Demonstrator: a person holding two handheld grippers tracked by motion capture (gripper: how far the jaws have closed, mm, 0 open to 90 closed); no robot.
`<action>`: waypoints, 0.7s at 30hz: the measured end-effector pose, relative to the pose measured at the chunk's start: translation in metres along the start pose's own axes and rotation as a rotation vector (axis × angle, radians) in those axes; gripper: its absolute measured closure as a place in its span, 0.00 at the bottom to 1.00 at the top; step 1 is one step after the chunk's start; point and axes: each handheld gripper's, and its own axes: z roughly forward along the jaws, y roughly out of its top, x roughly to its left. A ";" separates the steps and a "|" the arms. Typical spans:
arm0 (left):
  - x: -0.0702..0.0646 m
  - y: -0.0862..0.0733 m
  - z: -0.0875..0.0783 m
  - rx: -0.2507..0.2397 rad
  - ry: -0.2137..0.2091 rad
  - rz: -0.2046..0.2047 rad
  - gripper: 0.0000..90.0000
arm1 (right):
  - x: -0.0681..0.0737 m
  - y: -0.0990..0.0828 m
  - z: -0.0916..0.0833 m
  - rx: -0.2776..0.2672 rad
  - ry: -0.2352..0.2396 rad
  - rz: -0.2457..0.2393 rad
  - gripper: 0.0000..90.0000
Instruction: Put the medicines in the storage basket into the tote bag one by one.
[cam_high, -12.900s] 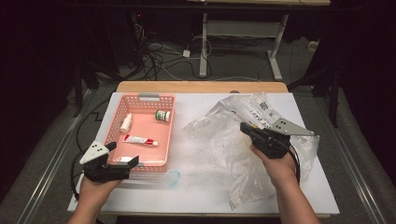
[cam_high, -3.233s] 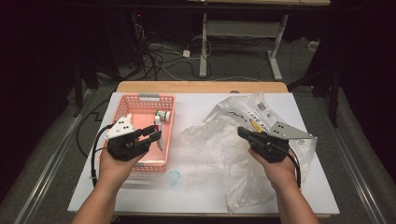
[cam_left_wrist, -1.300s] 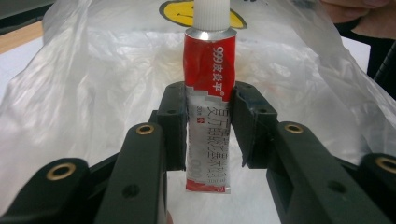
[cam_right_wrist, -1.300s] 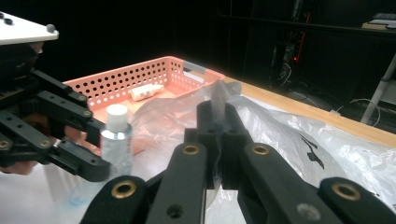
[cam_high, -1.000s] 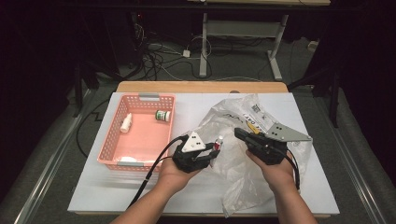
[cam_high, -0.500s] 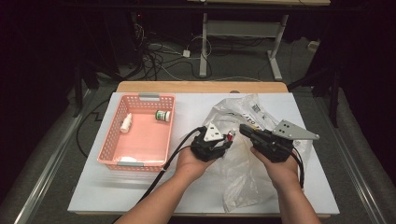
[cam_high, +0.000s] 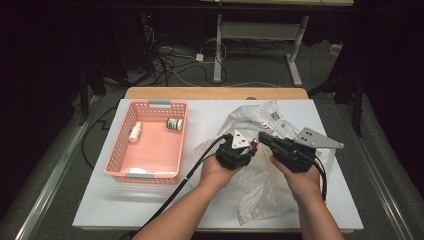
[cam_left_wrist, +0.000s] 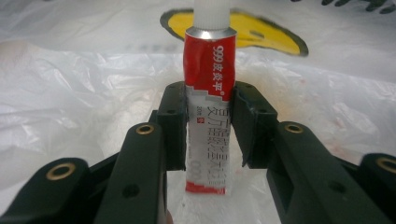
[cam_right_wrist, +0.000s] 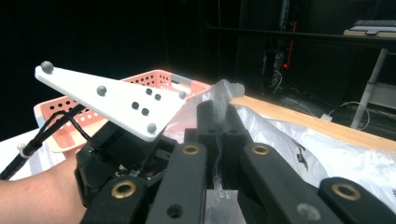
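A red and white tube (cam_left_wrist: 208, 93) with a white cap stands upright between the jaws of my left gripper (cam_left_wrist: 210, 128), which is shut on it. In the high view that gripper (cam_high: 247, 149) hovers over the crumpled clear plastic bag (cam_high: 265, 185) with the tube's red end (cam_high: 254, 145) pointing toward my right gripper (cam_high: 263, 136). My right gripper (cam_right_wrist: 217, 116) is shut on a raised fold of the bag (cam_right_wrist: 227, 91), and the left gripper's white plate (cam_right_wrist: 112, 100) is close beside it.
A pink basket (cam_high: 120, 155) at the table's left holds a small white bottle (cam_high: 135, 131) and a green-and-white jar (cam_high: 174, 123). The bag (cam_left_wrist: 84, 93) carries a yellow print (cam_left_wrist: 266, 35). A black cable (cam_high: 175, 195) trails from the left gripper toward the table's front edge.
My left gripper lifted the tube out of the basket and has carried it right, over the bag and up to the right gripper. The right gripper has stayed shut on the bag.
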 end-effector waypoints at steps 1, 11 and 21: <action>0.000 0.000 0.002 0.000 0.005 0.002 0.73 | 0.000 0.000 0.000 0.001 -0.001 0.002 1.00; -0.003 -0.003 0.015 0.010 0.003 0.008 0.73 | -0.002 -0.001 -0.001 -0.002 -0.003 0.009 1.00; -0.003 0.000 0.031 0.031 0.012 0.000 0.72 | -0.006 -0.001 -0.003 -0.012 -0.015 0.016 1.00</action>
